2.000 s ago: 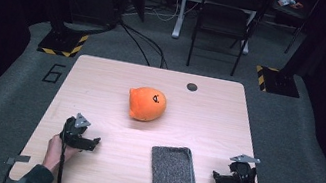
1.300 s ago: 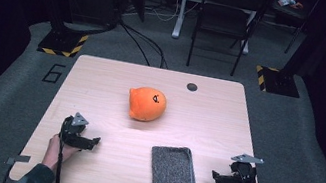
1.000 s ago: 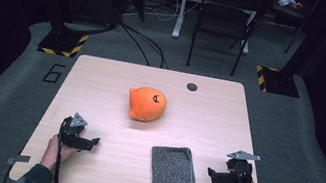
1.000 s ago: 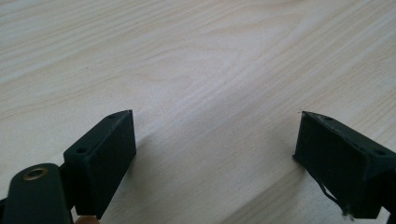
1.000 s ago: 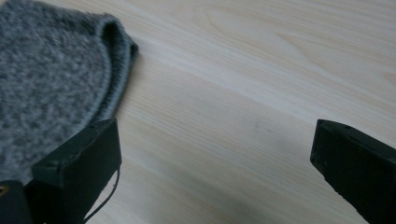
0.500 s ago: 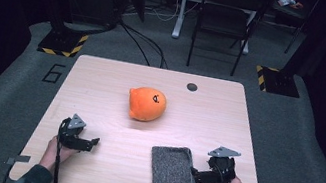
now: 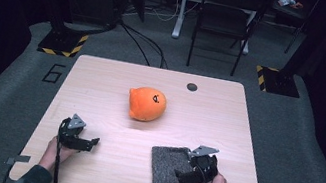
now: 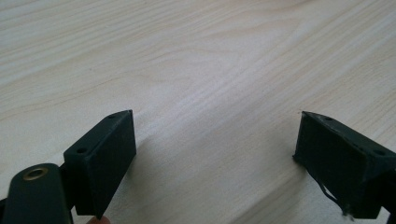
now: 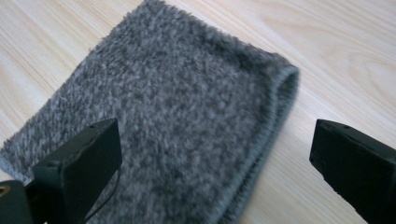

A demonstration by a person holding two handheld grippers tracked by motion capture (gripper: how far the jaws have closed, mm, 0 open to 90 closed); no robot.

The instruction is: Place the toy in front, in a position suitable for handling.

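- The right gripper hovered over the right edge of a folded grey towel near the front of the wooden table, jaws spread wide and holding nothing; one jaw sat above the pile, the other beyond the hemmed edge.
- The risk, as it appeared: closing from this angle could pinch only the top layer — the fold would open, or the cloth would slide across the smooth wood.
- The left gripper rested at the front left, well apart from the towel, its jaws also wide and empty.
- An orange plush toy lay untouched at mid-table.
- Two seconds earlier the right gripper had sat near the table's right edge, clear of the towel; the left had barely moved.
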